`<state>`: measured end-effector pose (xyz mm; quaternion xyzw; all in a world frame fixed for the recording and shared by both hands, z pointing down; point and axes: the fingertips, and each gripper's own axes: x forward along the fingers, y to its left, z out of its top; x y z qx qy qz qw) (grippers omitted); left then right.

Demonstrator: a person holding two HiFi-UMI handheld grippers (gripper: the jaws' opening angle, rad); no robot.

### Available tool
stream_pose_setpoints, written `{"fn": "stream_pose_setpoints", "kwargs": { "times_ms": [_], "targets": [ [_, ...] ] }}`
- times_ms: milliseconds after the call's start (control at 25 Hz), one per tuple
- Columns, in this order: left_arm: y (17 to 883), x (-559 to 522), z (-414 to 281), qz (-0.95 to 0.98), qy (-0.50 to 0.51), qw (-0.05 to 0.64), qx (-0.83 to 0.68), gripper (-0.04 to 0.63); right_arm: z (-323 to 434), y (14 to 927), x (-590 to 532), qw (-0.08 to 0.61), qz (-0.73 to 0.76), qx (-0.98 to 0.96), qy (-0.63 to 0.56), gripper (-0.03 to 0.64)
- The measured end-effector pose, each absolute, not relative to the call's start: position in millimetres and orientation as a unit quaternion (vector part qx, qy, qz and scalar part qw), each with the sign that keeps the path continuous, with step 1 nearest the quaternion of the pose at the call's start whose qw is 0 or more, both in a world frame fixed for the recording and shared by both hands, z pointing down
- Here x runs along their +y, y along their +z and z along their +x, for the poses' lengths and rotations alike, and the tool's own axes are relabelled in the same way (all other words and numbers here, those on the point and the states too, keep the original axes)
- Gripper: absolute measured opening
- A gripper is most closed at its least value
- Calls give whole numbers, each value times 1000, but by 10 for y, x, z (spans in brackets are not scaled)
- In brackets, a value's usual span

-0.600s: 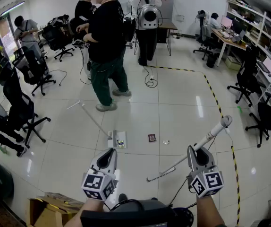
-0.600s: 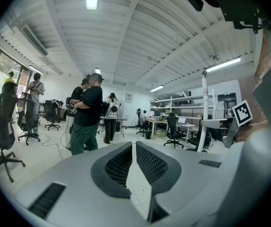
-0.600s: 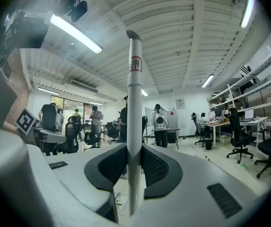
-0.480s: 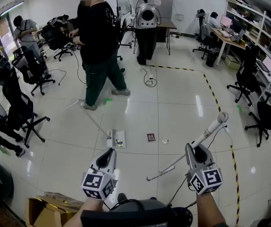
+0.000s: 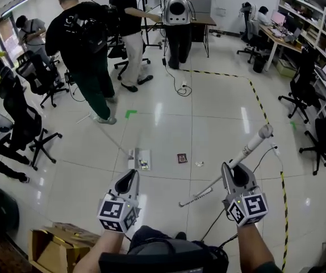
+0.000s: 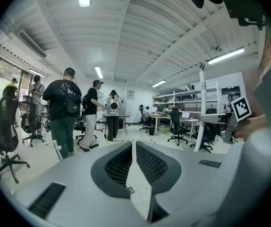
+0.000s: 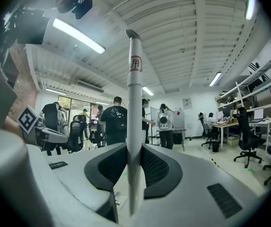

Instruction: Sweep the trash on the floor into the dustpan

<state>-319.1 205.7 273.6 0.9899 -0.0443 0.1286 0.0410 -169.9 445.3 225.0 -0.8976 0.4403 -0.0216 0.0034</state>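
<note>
Head view, right gripper [image 5: 231, 168]: pinching the long white broom pole [image 5: 253, 147] partway along its length.
Head view, broom axis: the pole is slanting from high on the right down to its brush end on the white tiled floor [image 5: 220, 112], low between the two grippers.
Head view, trash: a small dark square scrap [image 5: 182, 158] and a tiny pale scrap [image 5: 199, 164] are lying ahead of the brush end, near each other.
Head view, dustpan: the pale long-handled dustpan [image 5: 142, 159] is sitting just left of the trash, its thin handle leaning away to the far left.
Head view, left gripper [image 5: 133, 176]: hovering near the pan and the nearer of the two to it, holding nothing.
Head view, coming move: I judge the brush needs drawing leftward across the scraps toward the pan.
Left gripper view: the jaws are pressing almost together, with only a sliver of floor showing between them.
Right gripper view: the jaws are clamping the pole, which is rising straight up between them.
</note>
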Motion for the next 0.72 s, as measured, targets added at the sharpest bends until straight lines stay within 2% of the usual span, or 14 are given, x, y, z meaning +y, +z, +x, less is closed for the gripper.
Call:
{"fn": "stream_pose_setpoints", "kwargs": {
  "times_ms": [320,720],
  "targets": [
    [2891,1836,-2633,989,134,44,-45,26,-1050,2509,4284,-2,-902,432,-30,104],
    [3304,824,-1725,985,148,82,-20,26,-197,2906,3666,-20,-927,374,-28,104]
  ]
}}
